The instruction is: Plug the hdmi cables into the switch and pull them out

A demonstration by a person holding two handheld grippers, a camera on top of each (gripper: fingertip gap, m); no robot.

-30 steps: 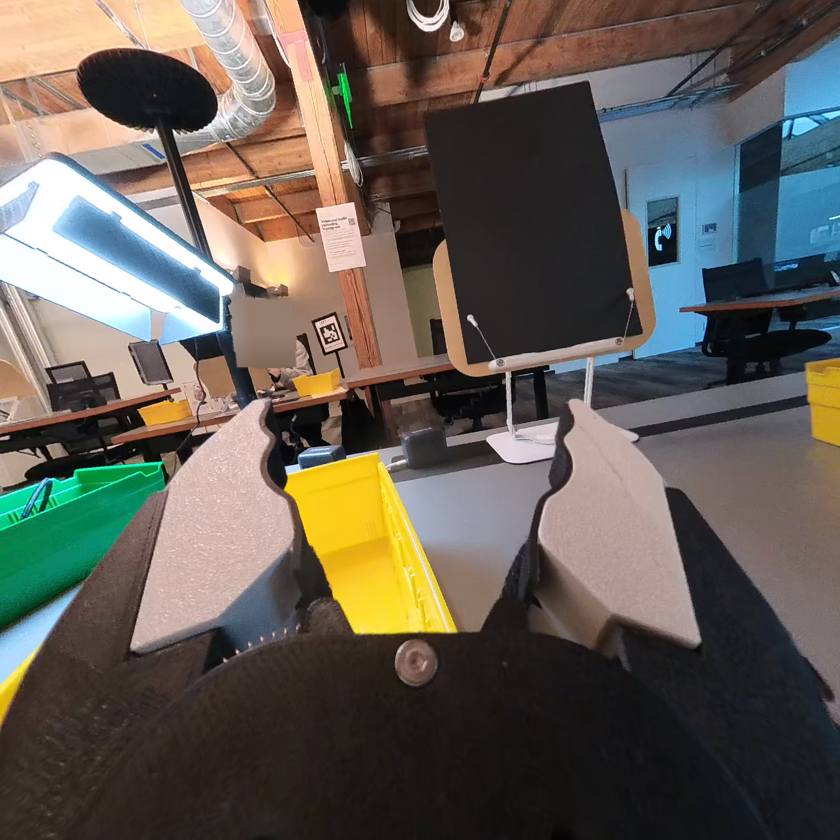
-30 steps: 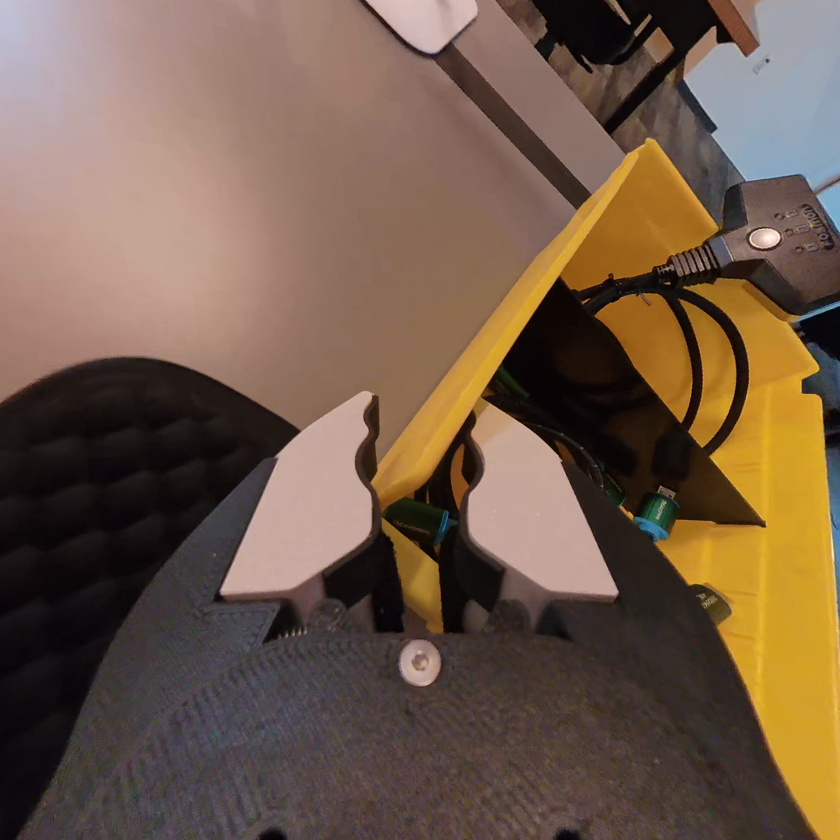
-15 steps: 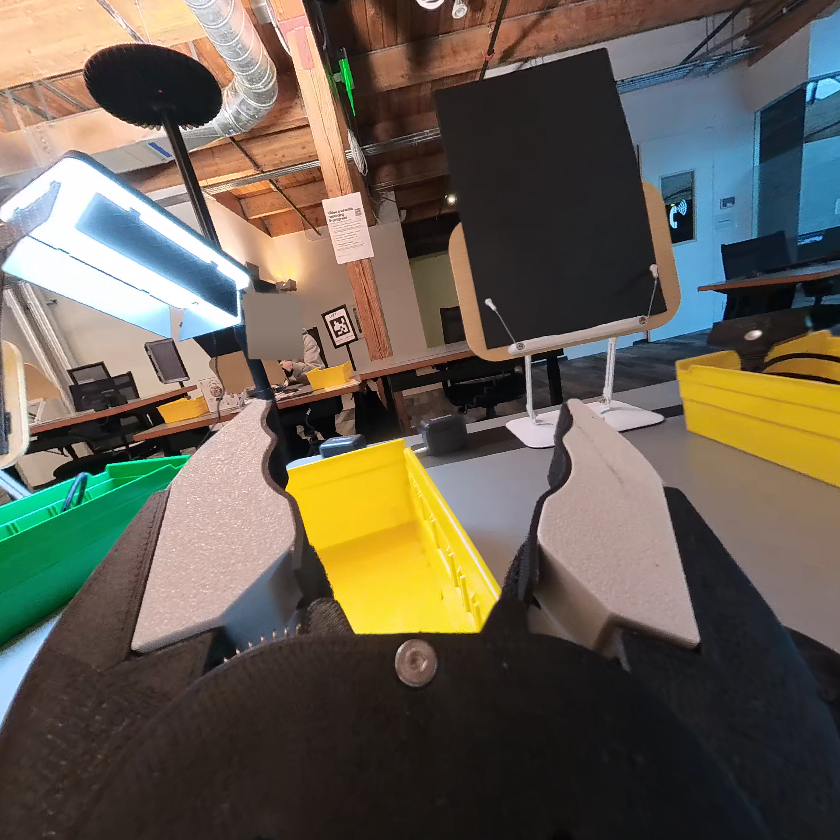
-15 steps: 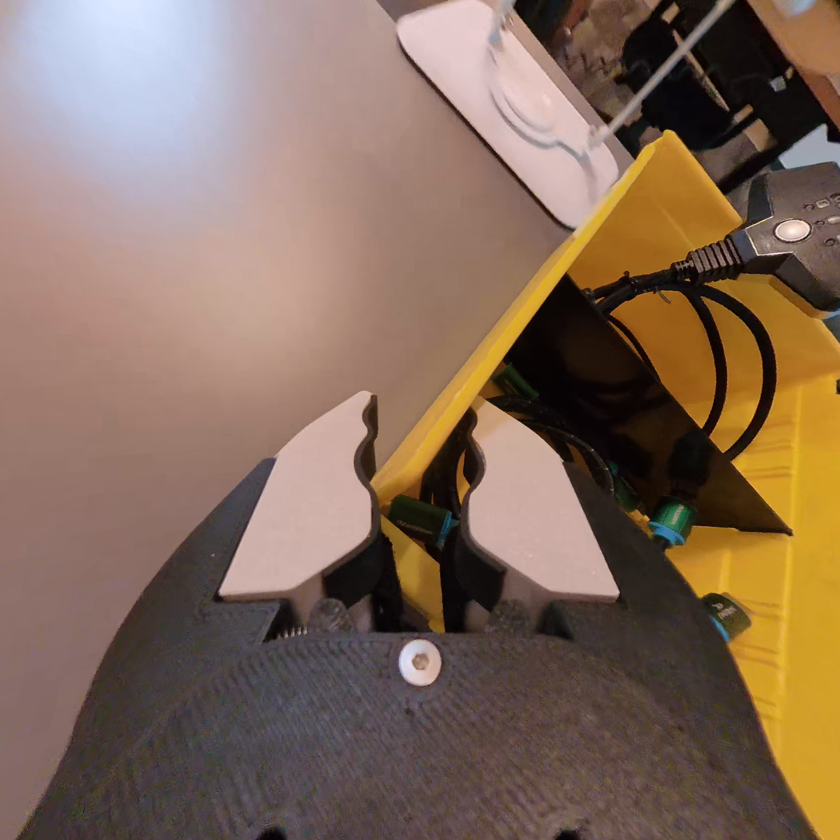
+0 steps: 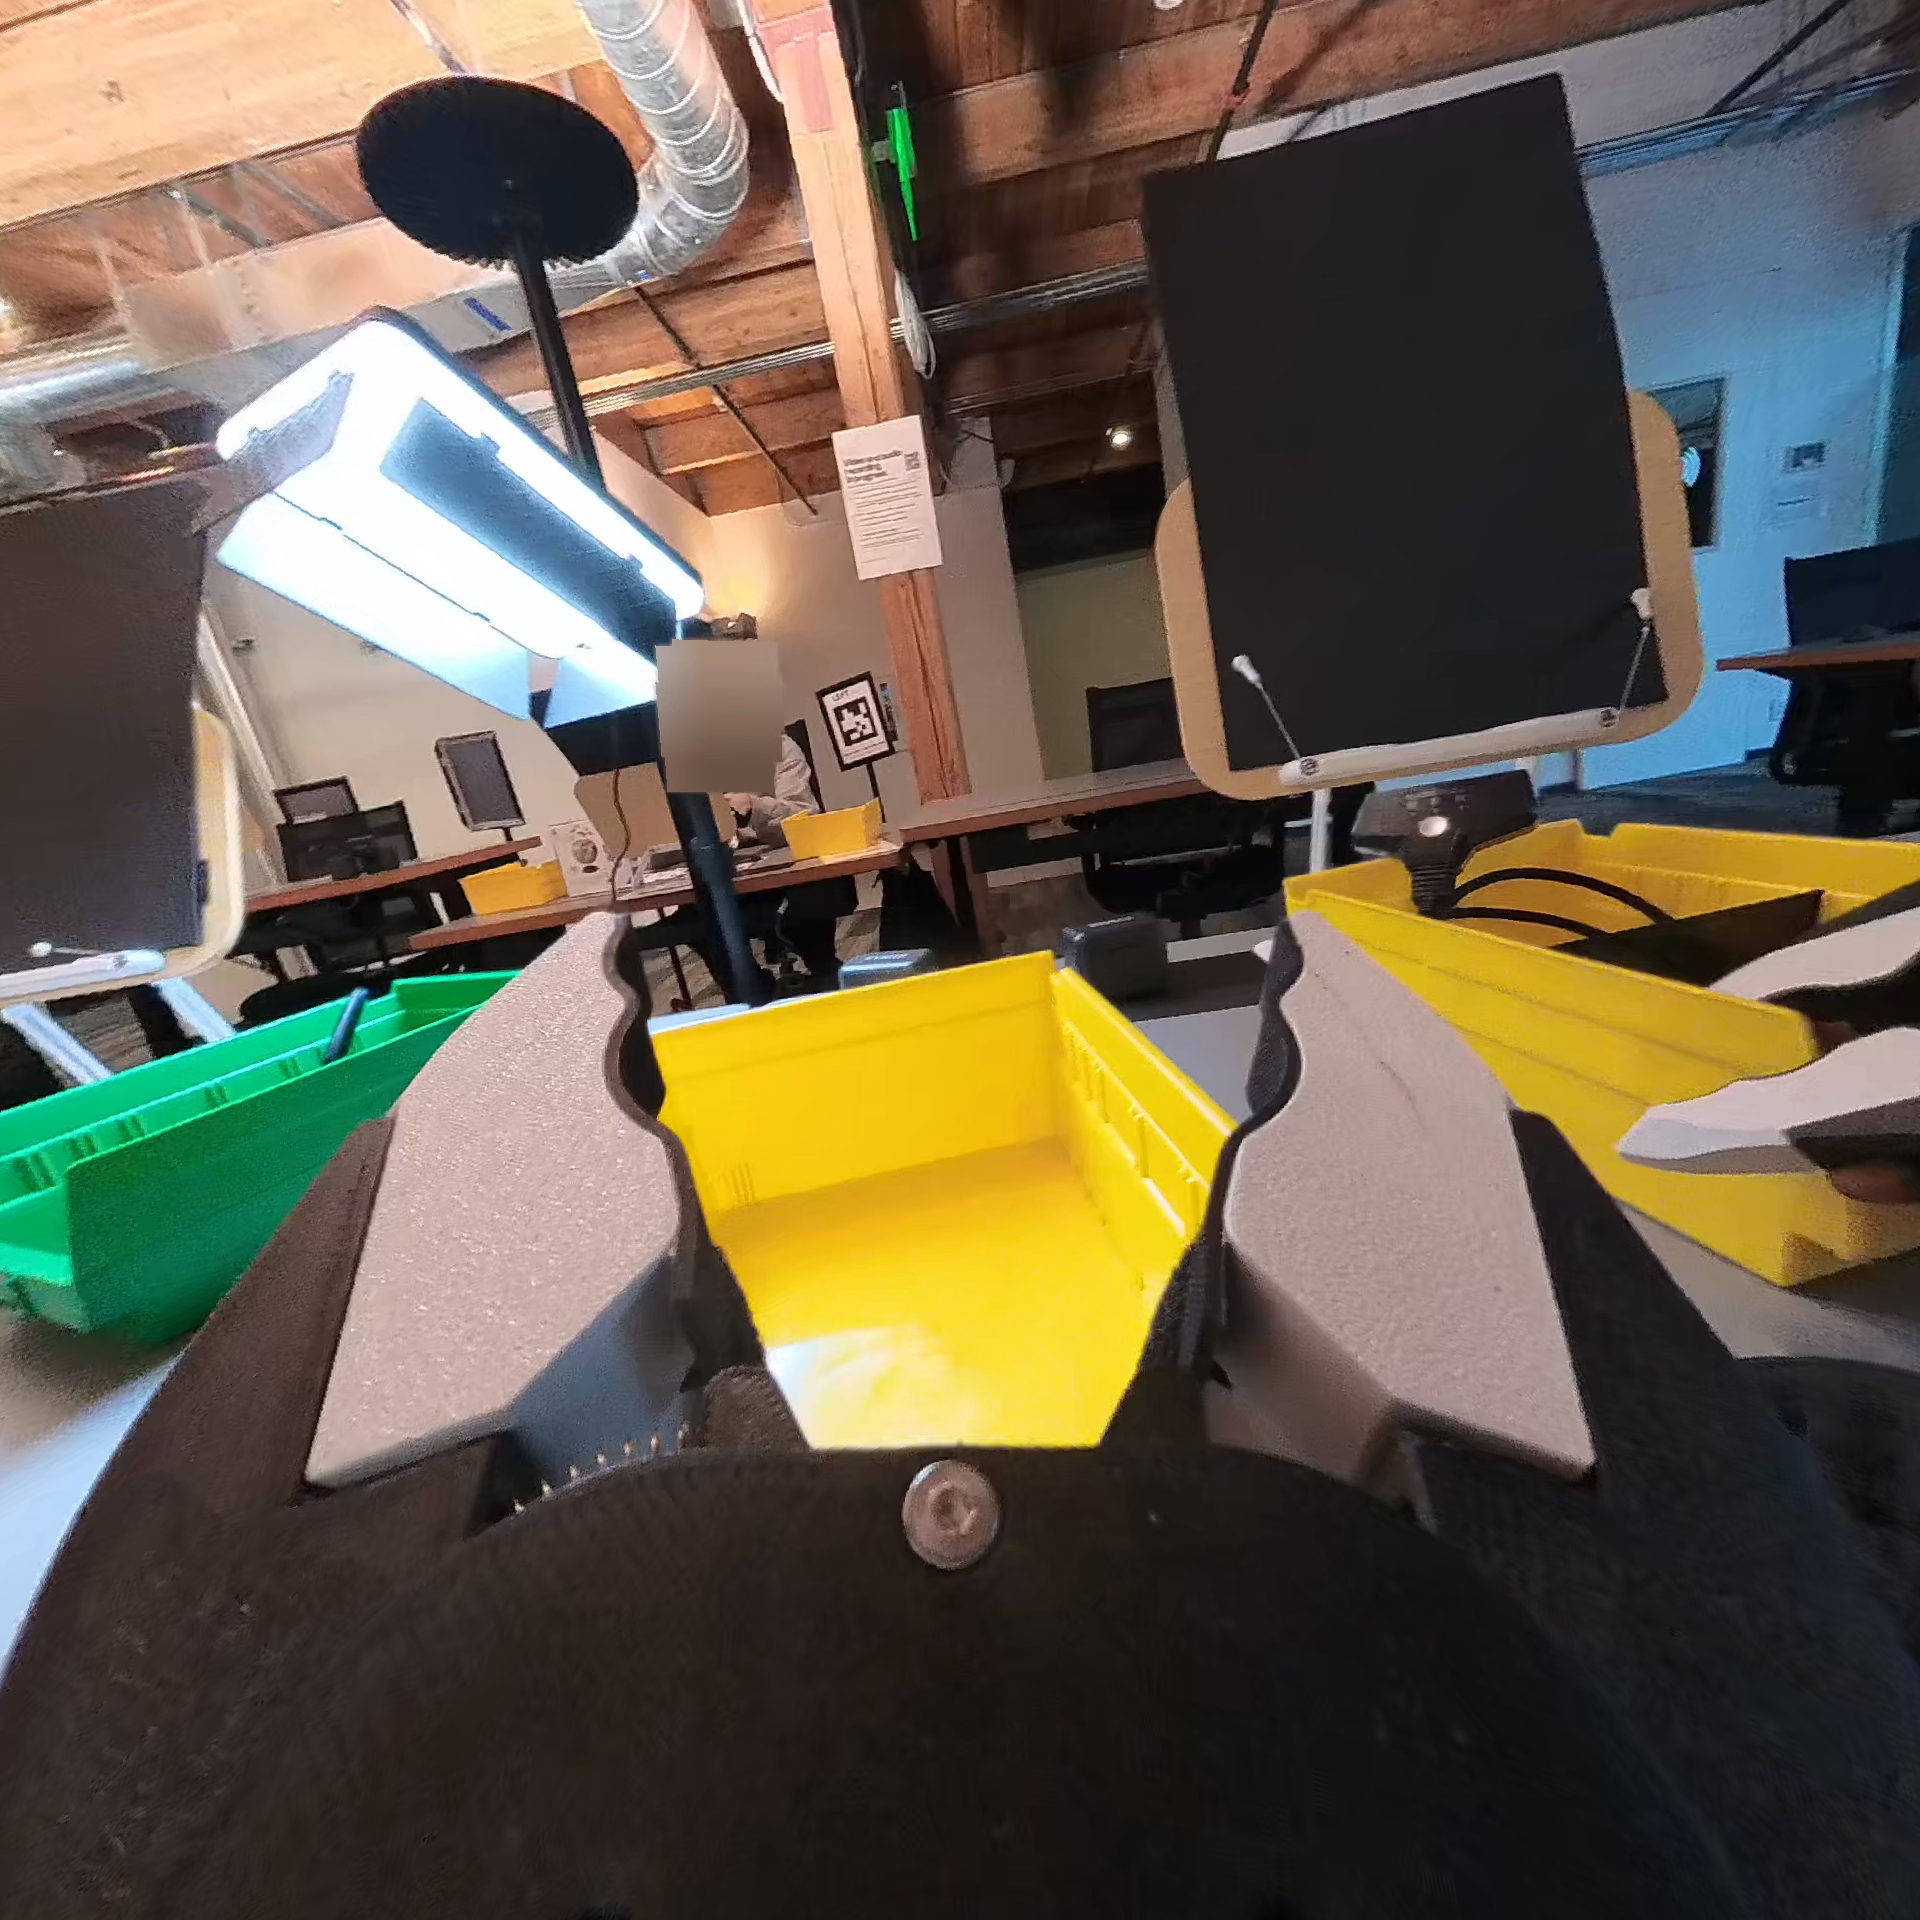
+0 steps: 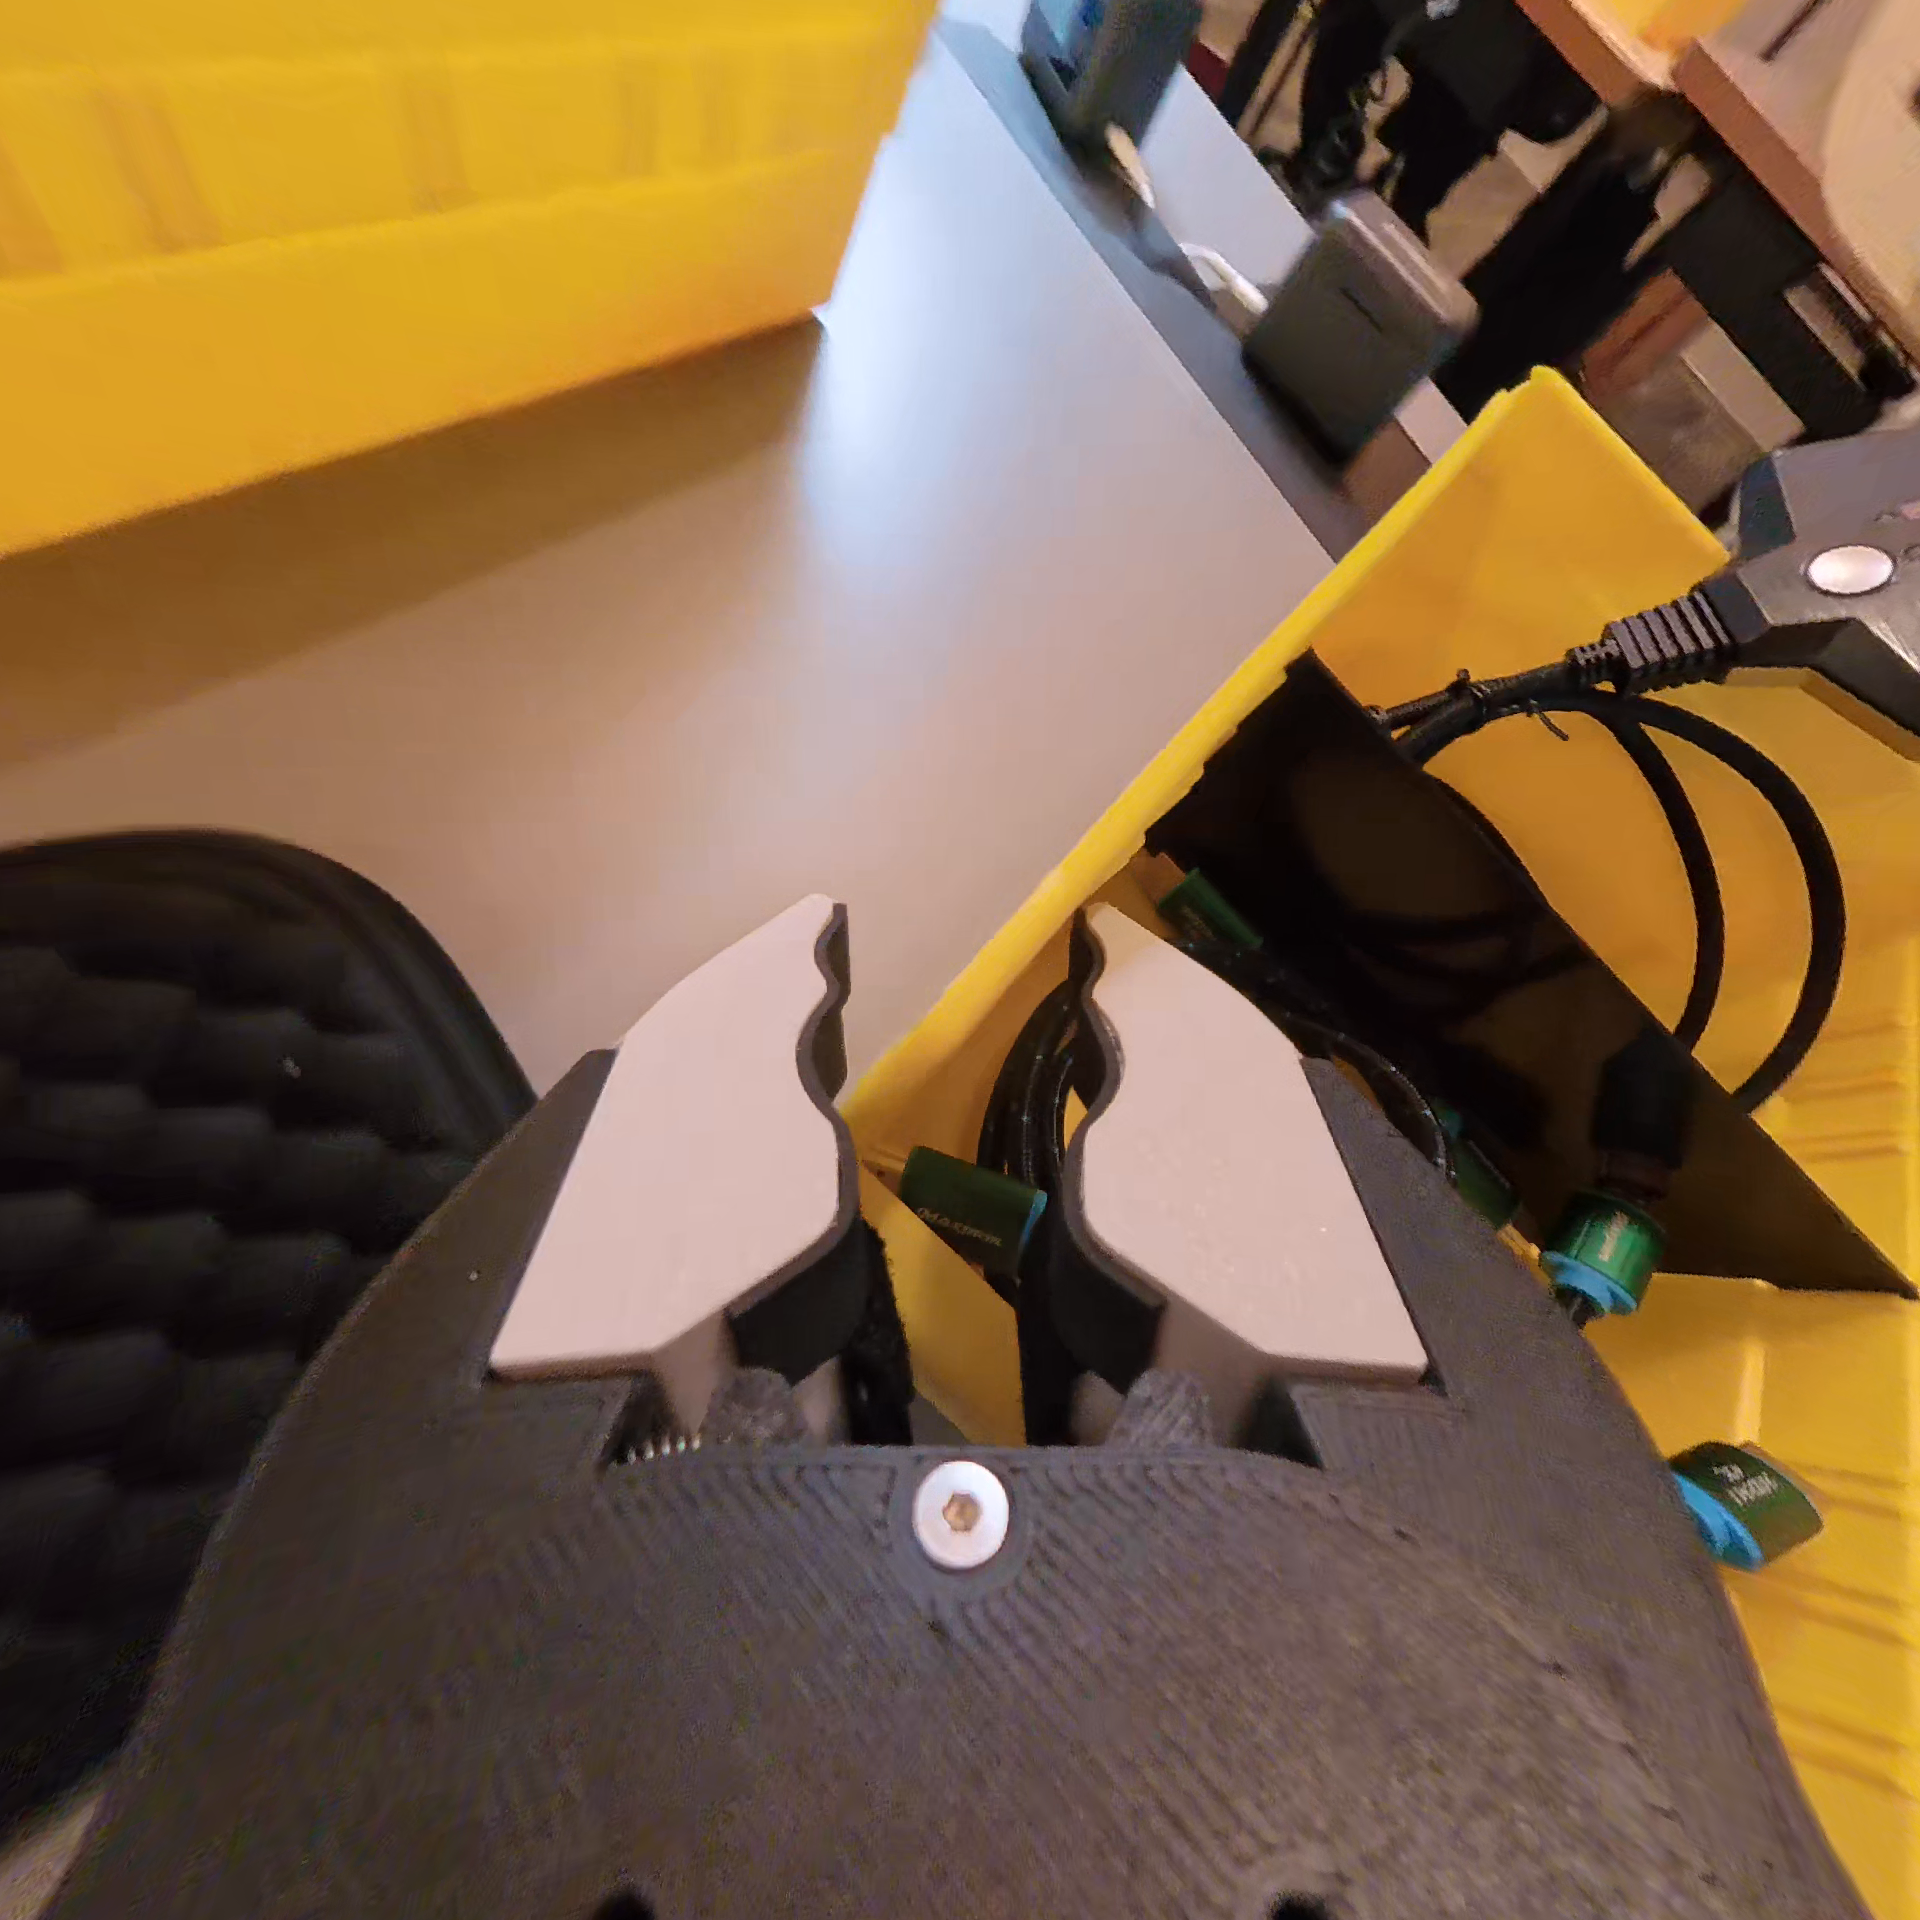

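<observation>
A yellow bin (image 6: pixel 1195 748) holds the black HDMI switch (image 6: pixel 1849 540) with a silver button, a looped black cable (image 6: pixel 1808 883) and several cable ends with green plugs (image 6: pixel 1605 1247). A black divider (image 6: pixel 1558 1039) stands inside it. My right gripper (image 6: pixel 961 920) is shut on this bin's near wall, one finger outside and one inside. The left wrist view shows that bin (image 5: pixel 1507 1039), the switch (image 5: pixel 1444 821) on its far rim and the right gripper (image 5: pixel 1683 1065) at the right. My left gripper (image 5: pixel 945 935) is open and empty above an empty yellow bin (image 5: pixel 935 1060).
A green bin (image 5: pixel 208 1164) stands to the left of the empty yellow bin (image 6: pixel 312 260). Two black boards on stands (image 5: pixel 1392 436), a lit lamp (image 5: pixel 457 540) and small grey boxes (image 6: pixel 1351 312) line the table's far edge. Grey tabletop (image 6: pixel 727 623) lies between the two yellow bins.
The bin with the cables, held by my right gripper, has slid left towards the empty yellow bin and come into the left wrist view. My left gripper stays open.
</observation>
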